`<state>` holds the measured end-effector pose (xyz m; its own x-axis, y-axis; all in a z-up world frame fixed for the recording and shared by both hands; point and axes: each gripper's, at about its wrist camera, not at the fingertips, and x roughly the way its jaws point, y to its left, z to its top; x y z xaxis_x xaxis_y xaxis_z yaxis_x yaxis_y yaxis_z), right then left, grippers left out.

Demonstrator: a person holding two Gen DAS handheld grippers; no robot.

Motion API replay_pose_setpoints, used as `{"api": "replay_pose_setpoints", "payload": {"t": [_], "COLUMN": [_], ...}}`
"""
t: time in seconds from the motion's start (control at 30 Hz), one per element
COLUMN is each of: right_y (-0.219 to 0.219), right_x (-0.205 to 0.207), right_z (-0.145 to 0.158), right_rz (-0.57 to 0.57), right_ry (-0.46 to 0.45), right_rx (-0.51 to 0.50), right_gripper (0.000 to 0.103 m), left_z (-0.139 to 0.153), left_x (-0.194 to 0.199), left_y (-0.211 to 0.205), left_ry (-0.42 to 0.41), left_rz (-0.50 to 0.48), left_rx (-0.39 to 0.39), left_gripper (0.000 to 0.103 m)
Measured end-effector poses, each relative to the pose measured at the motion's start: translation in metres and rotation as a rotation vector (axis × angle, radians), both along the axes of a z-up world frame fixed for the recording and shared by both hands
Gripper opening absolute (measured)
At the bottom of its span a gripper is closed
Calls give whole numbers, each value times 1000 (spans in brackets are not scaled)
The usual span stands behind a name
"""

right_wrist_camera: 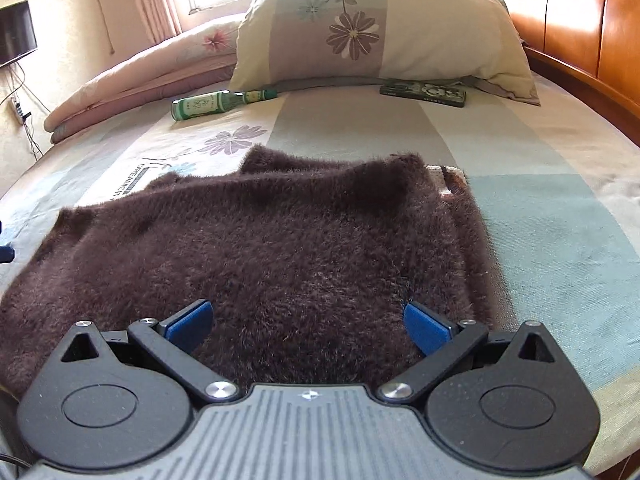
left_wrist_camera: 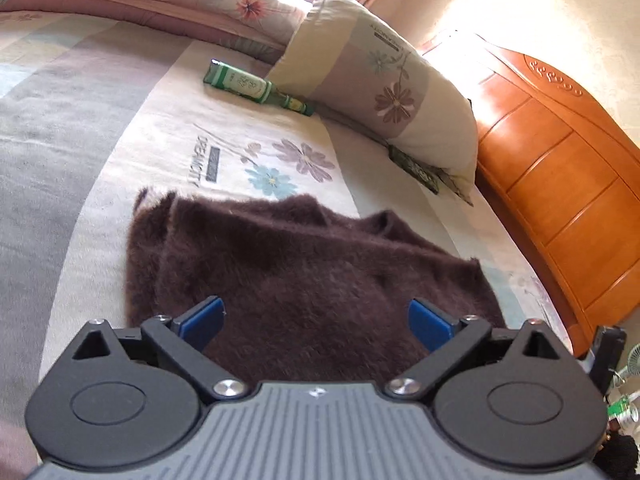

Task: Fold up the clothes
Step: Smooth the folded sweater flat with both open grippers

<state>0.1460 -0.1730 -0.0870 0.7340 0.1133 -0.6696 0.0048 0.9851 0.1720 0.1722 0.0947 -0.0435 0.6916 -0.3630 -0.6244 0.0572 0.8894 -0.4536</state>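
A dark brown fuzzy sweater (left_wrist_camera: 304, 264) lies folded on the flowered bedsheet (left_wrist_camera: 168, 152). My left gripper (left_wrist_camera: 316, 322) hovers above its near edge, jaws spread wide, blue pads (left_wrist_camera: 204, 318) clear of the fabric. In the right wrist view the same sweater (right_wrist_camera: 280, 240) fills the middle, with a folded layer along its right side. My right gripper (right_wrist_camera: 308, 322) is open above its near part, nothing between the blue pads (right_wrist_camera: 424, 328).
A green bottle (left_wrist_camera: 256, 86) lies on the sheet by a flowered pillow (left_wrist_camera: 380, 80); the bottle (right_wrist_camera: 220, 102) also shows in the right wrist view. A dark flat case (right_wrist_camera: 424, 92) rests by the pillow (right_wrist_camera: 380, 28). A folded pink quilt (left_wrist_camera: 140, 4) lies far back. A wooden headboard (left_wrist_camera: 560, 184) bounds the right.
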Motion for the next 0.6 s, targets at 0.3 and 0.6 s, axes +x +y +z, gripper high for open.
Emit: {"api": "replay_pose_setpoints", "payload": {"t": [0.3, 0.6], "right_y": [-16, -15], "right_x": [-22, -46], "right_z": [20, 16], "right_rz": [26, 37], "right_ry": [-25, 1], "right_rx": [99, 129], "right_gripper": [103, 103], "left_z": [-13, -35], "left_x": [-34, -40], "left_y": [-4, -36], "left_ry": [84, 209], "left_rz": [70, 97], "left_rx": [5, 124], "left_gripper": [99, 99]}}
